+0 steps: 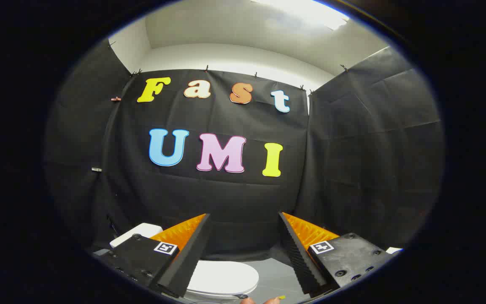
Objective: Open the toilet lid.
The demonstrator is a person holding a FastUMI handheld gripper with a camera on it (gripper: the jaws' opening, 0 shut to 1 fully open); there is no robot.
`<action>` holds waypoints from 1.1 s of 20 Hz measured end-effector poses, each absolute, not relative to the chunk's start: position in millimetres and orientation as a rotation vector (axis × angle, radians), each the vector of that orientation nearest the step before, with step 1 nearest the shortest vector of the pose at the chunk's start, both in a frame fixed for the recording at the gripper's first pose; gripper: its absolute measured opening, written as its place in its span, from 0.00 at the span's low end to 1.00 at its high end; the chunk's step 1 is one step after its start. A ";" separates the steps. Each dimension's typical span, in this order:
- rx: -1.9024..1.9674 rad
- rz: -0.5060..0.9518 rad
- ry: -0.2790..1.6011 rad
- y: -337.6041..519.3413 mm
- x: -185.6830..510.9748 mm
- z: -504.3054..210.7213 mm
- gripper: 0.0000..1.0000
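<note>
Fingers of the gripper (245, 236) are spread wide with nothing held between them. Below and just beyond them the toilet lid (222, 276) is seen lying closed. If the lid's front edge is approached too high, it may be missed or slipped off.

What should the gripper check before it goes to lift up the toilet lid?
1. Gripper open wide enough: ok, the fingers stand well apart.
2. Nothing held between the fingers: ok.
3. Toilet lid in sight: ok, it lies closed, low between the fingers.
4. Fingers touching the lid: not ok, they are held above it.
5. Lid's front edge easy to reach: cannot tell, that edge is cut off.
6. Floor beside the toilet free: ok where it shows.
</note>
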State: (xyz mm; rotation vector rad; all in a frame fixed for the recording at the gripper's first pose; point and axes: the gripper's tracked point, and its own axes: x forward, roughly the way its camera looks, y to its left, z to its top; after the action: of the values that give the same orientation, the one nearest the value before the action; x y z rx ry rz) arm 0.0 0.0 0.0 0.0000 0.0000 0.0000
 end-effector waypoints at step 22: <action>-0.011 -0.001 0.005 -4.8 -8.3 8.9 0.98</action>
State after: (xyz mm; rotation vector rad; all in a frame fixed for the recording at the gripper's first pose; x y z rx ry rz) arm -8.3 -4.8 8.9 -0.0114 0.0052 -0.0005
